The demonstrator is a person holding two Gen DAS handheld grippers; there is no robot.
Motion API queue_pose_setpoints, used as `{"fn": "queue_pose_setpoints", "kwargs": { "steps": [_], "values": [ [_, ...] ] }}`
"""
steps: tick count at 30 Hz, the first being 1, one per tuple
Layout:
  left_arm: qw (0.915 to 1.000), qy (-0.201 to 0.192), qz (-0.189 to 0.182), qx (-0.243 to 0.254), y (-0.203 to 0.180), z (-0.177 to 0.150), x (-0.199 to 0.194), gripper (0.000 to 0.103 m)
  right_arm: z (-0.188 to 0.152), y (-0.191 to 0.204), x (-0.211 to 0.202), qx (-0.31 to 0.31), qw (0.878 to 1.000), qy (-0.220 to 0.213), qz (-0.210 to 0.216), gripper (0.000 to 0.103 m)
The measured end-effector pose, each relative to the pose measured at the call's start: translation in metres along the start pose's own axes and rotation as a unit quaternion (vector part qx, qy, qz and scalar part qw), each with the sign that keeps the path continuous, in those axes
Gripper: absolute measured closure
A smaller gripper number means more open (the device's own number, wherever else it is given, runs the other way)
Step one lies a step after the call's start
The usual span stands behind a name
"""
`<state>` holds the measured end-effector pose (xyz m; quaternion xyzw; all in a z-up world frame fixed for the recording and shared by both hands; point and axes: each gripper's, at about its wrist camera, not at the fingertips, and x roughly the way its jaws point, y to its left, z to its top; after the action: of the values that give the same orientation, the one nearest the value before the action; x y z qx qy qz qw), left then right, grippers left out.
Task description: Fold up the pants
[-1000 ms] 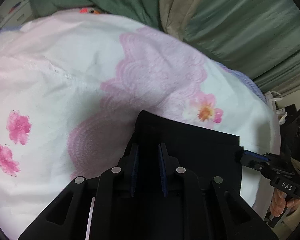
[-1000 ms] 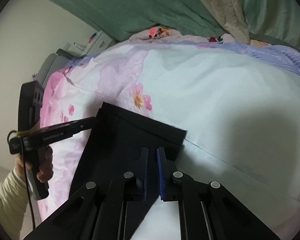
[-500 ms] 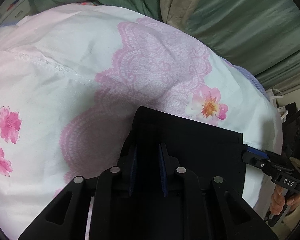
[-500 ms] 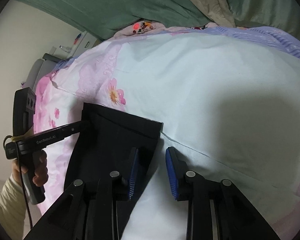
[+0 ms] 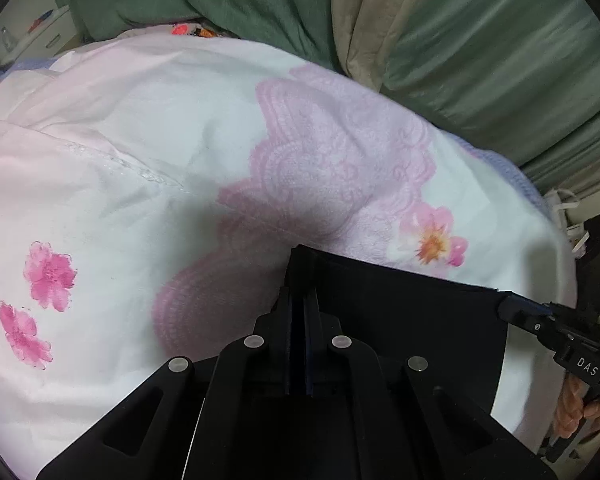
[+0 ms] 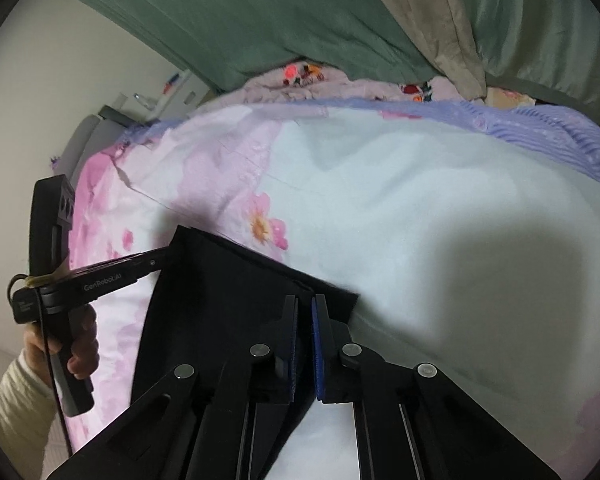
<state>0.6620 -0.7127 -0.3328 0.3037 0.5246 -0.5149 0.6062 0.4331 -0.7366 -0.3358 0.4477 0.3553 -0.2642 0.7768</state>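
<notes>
Black pants (image 5: 400,312) lie on a bed, their far edge stretched between my two grippers; they also show in the right wrist view (image 6: 220,292). My left gripper (image 5: 300,300) is shut on the pants' far left corner. My right gripper (image 6: 305,304) is shut on the far right corner. The right gripper shows in the left wrist view (image 5: 512,308) at that corner. The left gripper shows in the right wrist view (image 6: 160,260) at its corner.
The bed cover (image 5: 140,152) is white with pink flowers and lace print. Green and beige curtains (image 5: 480,40) hang behind the bed. A lilac striped blanket (image 6: 540,132) lies at the far edge. A white cabinet (image 5: 32,36) stands at far left.
Both grippers have closed on the pants' corners; the right one was open half a second ago. The pants' edge has lifted slightly off the bed.
</notes>
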Motion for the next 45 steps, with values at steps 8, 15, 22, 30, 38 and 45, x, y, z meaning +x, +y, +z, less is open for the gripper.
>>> {"fn": "queue_pose_setpoints", "kwargs": {
  "steps": [8, 15, 22, 30, 38, 45],
  "values": [
    [0.9999, -0.001, -0.001, 0.014, -0.003, -0.002, -0.003, 0.095, -0.005, 0.000, 0.006, -0.029, 0.999, 0.002, -0.021, 0.095],
    [1.0000, -0.004, 0.002, 0.001, -0.003, 0.000, -0.001, 0.096, -0.007, -0.012, 0.005, 0.004, 1.000, 0.012, 0.006, 0.092],
    [0.9999, -0.013, 0.003, 0.006, -0.006, 0.012, 0.001, 0.097, 0.002, -0.009, -0.002, 0.003, 1.000, -0.010, 0.008, 0.098],
    [0.9993, -0.003, 0.026, 0.025, -0.006, 0.015, 0.001, 0.077, -0.003, -0.018, 0.002, 0.022, 1.000, 0.005, -0.008, 0.082],
    [0.9991, 0.026, 0.006, 0.032, -0.002, 0.018, 0.013, 0.074, -0.006, -0.033, 0.004, 0.058, 0.998, 0.021, 0.022, 0.073],
    [0.9985, 0.040, -0.037, 0.002, 0.014, 0.017, 0.024, 0.074, -0.008, -0.042, 0.024, 0.066, 0.995, 0.043, 0.055, 0.072]
  ]
}}
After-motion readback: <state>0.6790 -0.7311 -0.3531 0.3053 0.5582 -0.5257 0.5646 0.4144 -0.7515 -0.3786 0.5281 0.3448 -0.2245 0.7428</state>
